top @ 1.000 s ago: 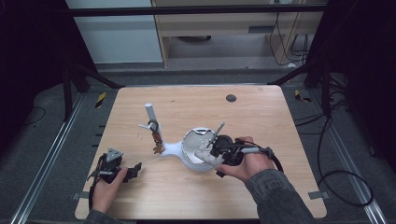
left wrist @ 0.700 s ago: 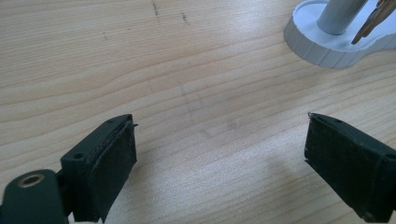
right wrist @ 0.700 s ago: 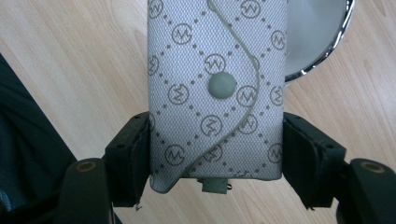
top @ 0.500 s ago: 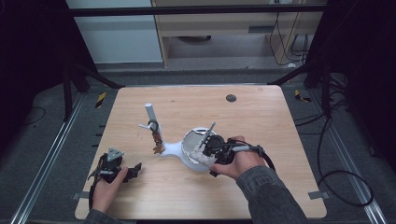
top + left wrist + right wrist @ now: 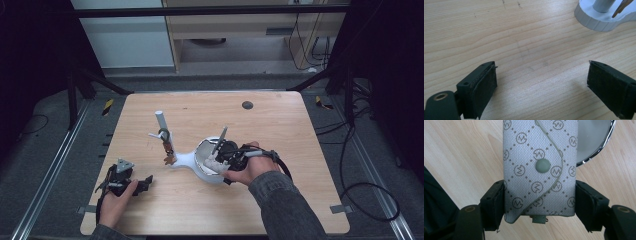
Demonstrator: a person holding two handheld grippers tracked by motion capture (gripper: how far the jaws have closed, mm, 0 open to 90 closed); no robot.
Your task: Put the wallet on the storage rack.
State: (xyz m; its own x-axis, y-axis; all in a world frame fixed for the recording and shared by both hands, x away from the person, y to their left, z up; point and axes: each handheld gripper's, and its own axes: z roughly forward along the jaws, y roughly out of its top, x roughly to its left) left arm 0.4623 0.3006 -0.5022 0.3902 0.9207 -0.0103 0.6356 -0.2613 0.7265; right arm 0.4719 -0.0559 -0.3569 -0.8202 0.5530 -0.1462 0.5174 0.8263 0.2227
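A grey patterned pouch (image 5: 540,167) with a round snap is clamped across its width by my right gripper (image 5: 540,207). In the high view that right gripper (image 5: 220,156) hovers over the round dish (image 5: 204,148) of a white stand (image 5: 184,160), and the pouch (image 5: 213,162) looks pale there. The stand's upright post (image 5: 161,122) carries small brown hanging pieces (image 5: 169,150). In the right gripper view, the dish's chrome rim (image 5: 596,150) lies behind the pouch. My left gripper (image 5: 144,183) rests on the table at the front left, open, with bare wood between its pads (image 5: 482,85).
The left gripper view has the stand's ribbed white base (image 5: 596,21) at the top right. A dark round hole (image 5: 247,105) marks the wooden table (image 5: 280,130) at the back. Metal rails and cables run along the floor on both sides.
My right hand has shifted a little to the left with the pouch, farther over the dish. The left gripper has stayed where it was.
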